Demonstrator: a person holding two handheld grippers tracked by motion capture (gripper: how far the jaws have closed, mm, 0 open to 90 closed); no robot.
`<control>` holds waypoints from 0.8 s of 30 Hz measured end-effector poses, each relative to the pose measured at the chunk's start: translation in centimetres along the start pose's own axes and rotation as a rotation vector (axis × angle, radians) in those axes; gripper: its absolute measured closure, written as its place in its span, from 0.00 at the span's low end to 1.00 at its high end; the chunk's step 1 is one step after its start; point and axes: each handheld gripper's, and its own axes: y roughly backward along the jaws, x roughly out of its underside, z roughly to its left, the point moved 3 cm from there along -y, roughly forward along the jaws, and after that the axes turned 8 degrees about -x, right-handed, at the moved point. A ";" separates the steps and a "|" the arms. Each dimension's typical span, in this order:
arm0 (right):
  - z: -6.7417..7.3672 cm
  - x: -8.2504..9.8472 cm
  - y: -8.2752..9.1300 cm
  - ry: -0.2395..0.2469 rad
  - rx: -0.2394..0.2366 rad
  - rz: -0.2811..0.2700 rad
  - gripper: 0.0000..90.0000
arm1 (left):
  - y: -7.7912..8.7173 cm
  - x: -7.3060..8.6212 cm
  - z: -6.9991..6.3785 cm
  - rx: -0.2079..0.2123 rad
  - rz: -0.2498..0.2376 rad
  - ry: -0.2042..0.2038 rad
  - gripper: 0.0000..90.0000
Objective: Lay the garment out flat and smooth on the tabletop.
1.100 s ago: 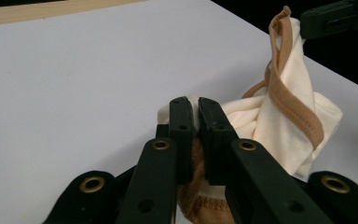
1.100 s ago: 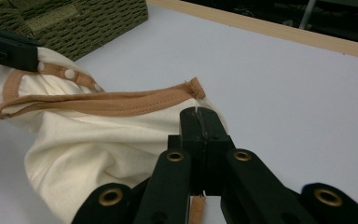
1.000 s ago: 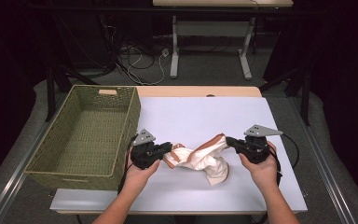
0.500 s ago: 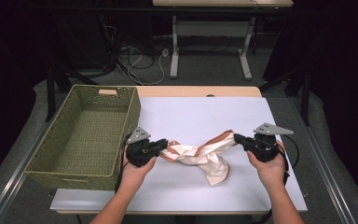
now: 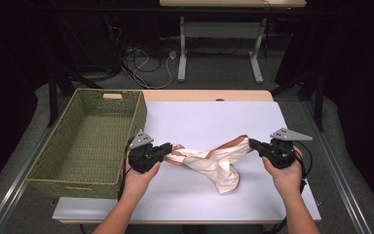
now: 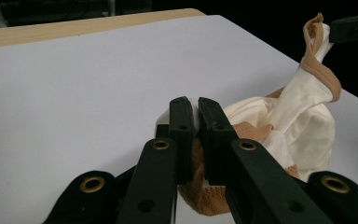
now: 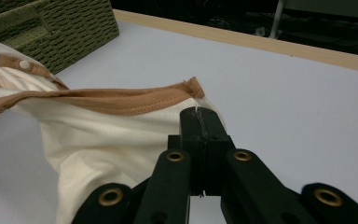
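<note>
Two hand-held grippers hold one cream garment [image 5: 214,163] stretched between them in the high view: the left hand-held gripper [image 5: 168,148] pinches its end near the green basket [image 5: 85,141], the right hand-held gripper [image 5: 251,144] pinches the brown-trimmed end on the far side, and the middle sags onto the white worktop [image 5: 209,117], with a fold hanging toward the person. In the left gripper view, the left hand-held gripper [image 6: 194,116] has its jaws clamped on a bunch of cream and tan fabric, the garment [image 6: 298,112] rising to the right toward the other gripper's black tip at the top right corner. In the right gripper view, the right hand-held gripper [image 7: 200,122] is clenched on a thin edge of the garment [image 7: 107,126] just below its brown hem, and the cloth runs left toward the basket [image 7: 60,25].
</note>
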 end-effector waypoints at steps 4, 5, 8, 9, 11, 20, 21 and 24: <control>0.1 0.1 -0.1 -0.004 -0.003 0.006 1.00 | -0.1 0.0 -0.1 -0.001 0.005 -0.002 0.94; 0.2 0.1 -0.1 -0.005 -0.006 0.007 1.00 | -0.1 0.0 -0.1 -0.001 0.003 -0.003 0.94; 0.2 0.1 -0.2 -0.005 -0.005 0.007 1.00 | -0.1 0.1 -0.2 0.000 0.004 -0.001 0.94; 0.2 0.1 -0.2 -0.004 -0.005 0.007 1.00 | -0.1 0.1 -0.2 0.000 0.004 -0.002 0.94; 0.2 0.1 -0.2 0.003 -0.006 0.010 1.00 | -0.1 0.1 -0.3 0.000 0.007 -0.004 0.94; 0.9 -0.5 0.6 0.020 -0.011 0.011 1.00 | 0.1 -0.3 -1.0 0.001 0.018 -0.032 0.94; 1.0 -0.5 0.8 0.025 -0.011 0.009 1.00 | 0.2 -0.3 -1.1 0.002 0.018 -0.037 0.94; 1.4 0.0 1.2 0.025 -0.017 0.017 1.00 | 0.5 -0.1 -1.5 0.000 0.024 -0.062 0.94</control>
